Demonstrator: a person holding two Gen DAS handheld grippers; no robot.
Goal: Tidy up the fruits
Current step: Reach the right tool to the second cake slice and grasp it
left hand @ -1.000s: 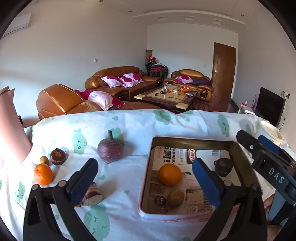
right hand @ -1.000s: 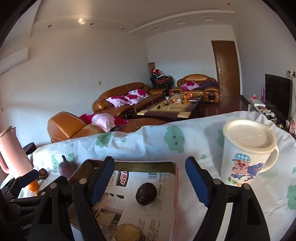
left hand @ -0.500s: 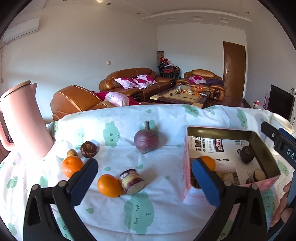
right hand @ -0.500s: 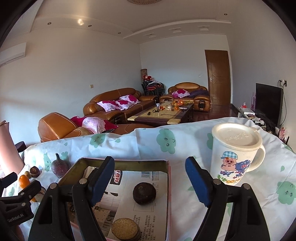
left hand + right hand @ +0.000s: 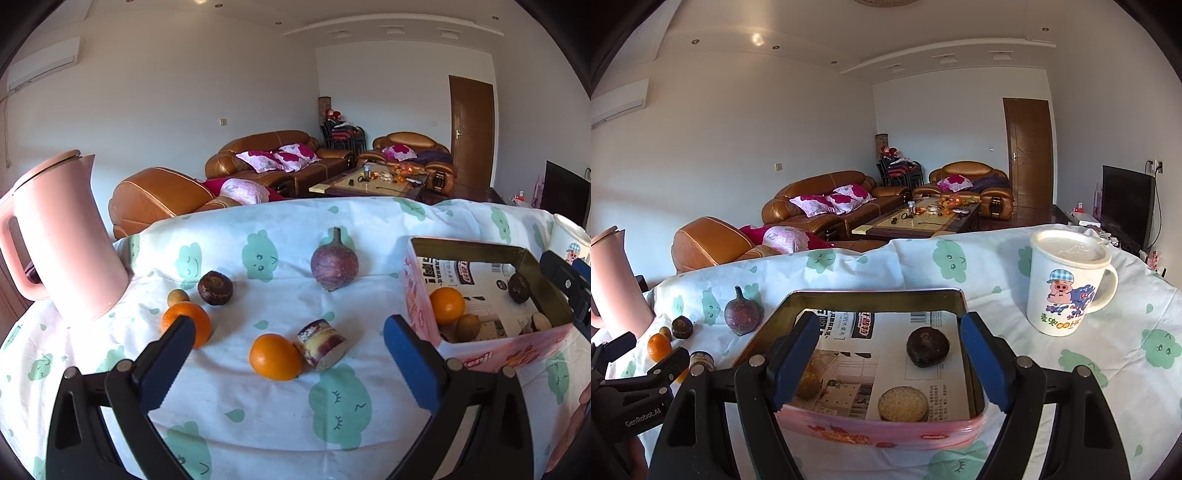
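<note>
Facing loose oranges (image 5: 274, 356), left gripper (image 5: 288, 350) gapes; right gripper (image 5: 888, 356) frames tin (image 5: 879, 430).

Behind the table lies a living room with plain white walls (image 5: 177, 96) and a stepped white ceiling (image 5: 820, 40) set with small recessed spotlights, one of them glaring. An air conditioner (image 5: 42, 62) hangs high on the left wall. A brown leather sofa (image 5: 266, 155) with pink flowered cushions stands against that wall, a matching armchair (image 5: 159, 195) nearer the table, and another armchair (image 5: 964, 181) by the far wall. A low wooden coffee table (image 5: 919, 218), cluttered with small items, sits between them on a dark reddish floor (image 5: 1030, 214). A closed brown door (image 5: 1028, 147) stands at the right, with a dark television (image 5: 1126, 203) beside it. Daylight brightens the room.
</note>
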